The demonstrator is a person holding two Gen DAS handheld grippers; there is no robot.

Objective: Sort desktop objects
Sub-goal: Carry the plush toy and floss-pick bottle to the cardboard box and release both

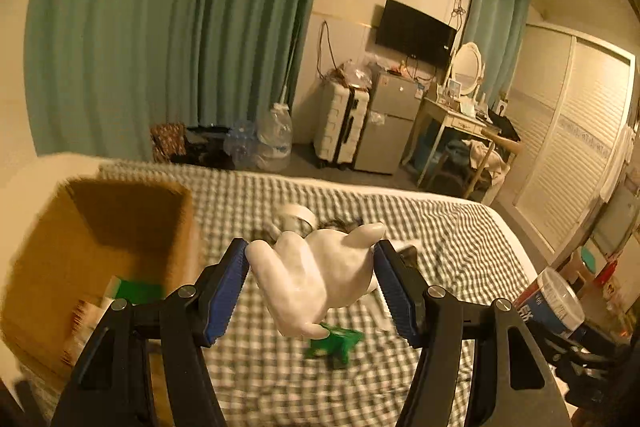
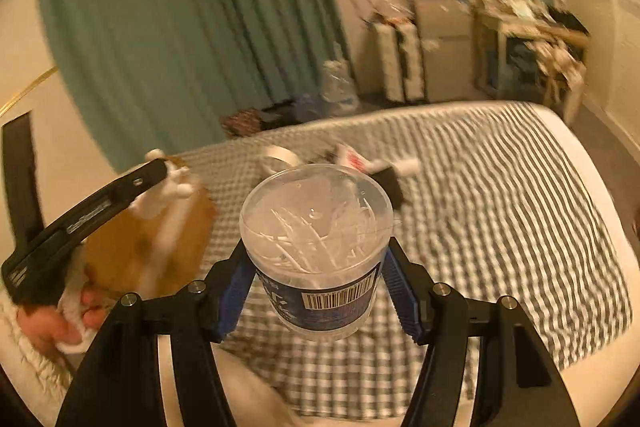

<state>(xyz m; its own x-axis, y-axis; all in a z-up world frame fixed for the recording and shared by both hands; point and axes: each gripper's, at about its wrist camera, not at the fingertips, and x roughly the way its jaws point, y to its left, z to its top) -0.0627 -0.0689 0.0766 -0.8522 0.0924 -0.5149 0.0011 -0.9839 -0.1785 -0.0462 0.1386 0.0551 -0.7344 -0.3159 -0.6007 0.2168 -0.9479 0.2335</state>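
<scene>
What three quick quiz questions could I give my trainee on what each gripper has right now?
1. True or false: the left gripper holds the white hand-shaped model.
2. What fills the clear tub in the right gripper? A) coins B) thin white sticks C) water
3. Name the open container at the left of the checked bedcover.

Key: 1 true; 2 B; 3 the cardboard box.

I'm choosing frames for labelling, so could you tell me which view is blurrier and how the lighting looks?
Right wrist: heavy motion blur on the bed and room, only the clear tub sharp. Left wrist: room crisp, cardboard box and green item smeared. Both: warm yellow cast, fisheye bending.
</scene>
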